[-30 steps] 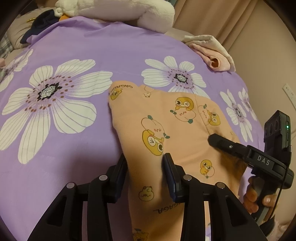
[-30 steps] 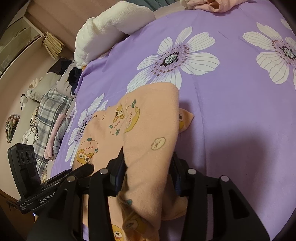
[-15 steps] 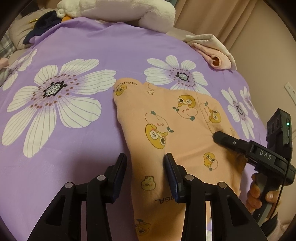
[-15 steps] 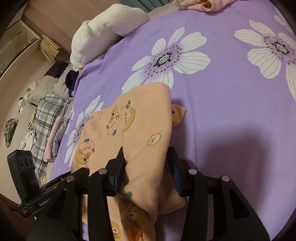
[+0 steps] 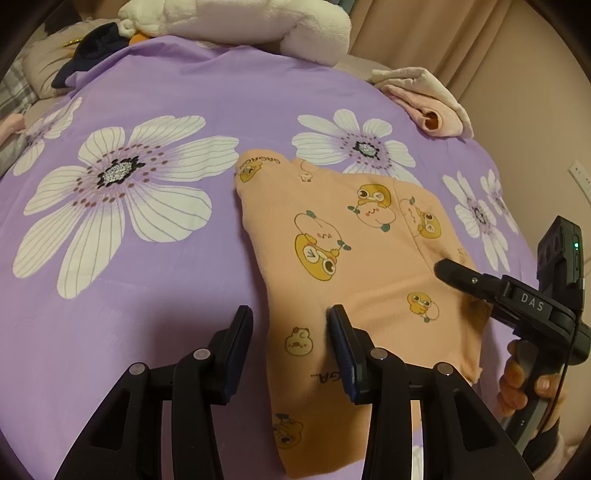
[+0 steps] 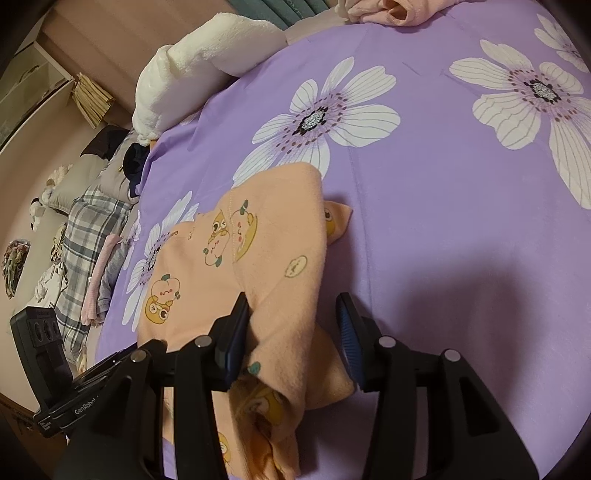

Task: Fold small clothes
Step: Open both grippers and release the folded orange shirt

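A small orange garment with cartoon animal prints (image 5: 351, 266) lies folded on the purple flowered bedsheet (image 5: 147, 258). My left gripper (image 5: 290, 325) is open, its jaws straddling the garment's near left edge. My right gripper (image 6: 291, 317) is open too; its jaws stand apart around a raised fold of the garment (image 6: 258, 266), with a gap at the right finger. The right gripper also shows in the left wrist view (image 5: 480, 280), resting on the garment's right side. The left gripper's body shows in the right wrist view (image 6: 55, 369).
A white plush blanket (image 5: 240, 22) lies at the bed's far edge. A pink and cream garment (image 5: 428, 99) sits at the far right corner. Plaid and dark clothes (image 6: 85, 236) are heaped at the far left of the bed. Curtain and wall (image 5: 517, 74) stand beyond the bed's right side.
Both grippers have opened and let go of the garment. The left one has drawn back a little; the fold has sagged between the right jaws.
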A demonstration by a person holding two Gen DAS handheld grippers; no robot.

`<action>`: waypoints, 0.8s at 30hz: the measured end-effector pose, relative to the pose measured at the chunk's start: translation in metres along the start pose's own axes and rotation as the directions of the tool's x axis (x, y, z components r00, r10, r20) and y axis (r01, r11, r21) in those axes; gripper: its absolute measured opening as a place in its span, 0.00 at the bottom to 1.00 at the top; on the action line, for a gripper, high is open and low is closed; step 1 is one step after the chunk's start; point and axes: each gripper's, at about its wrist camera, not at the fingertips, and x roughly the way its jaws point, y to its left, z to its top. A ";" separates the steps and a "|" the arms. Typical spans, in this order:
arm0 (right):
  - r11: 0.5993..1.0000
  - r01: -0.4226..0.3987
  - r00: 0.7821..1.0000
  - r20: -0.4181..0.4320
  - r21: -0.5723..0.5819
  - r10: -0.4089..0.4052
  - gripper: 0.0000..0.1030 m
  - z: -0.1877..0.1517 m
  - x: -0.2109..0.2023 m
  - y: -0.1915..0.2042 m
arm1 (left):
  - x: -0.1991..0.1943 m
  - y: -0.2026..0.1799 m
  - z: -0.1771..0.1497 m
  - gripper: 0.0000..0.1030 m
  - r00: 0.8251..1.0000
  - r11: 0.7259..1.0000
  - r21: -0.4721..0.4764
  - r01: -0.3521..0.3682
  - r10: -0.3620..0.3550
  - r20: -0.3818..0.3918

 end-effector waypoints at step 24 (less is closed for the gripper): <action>0.998 0.060 0.997 0.046 -0.027 -0.059 0.46 -0.010 -0.025 0.002 | -0.017 0.000 -0.021 0.41 0.999 0.999 -0.006 -0.038 0.038 -0.001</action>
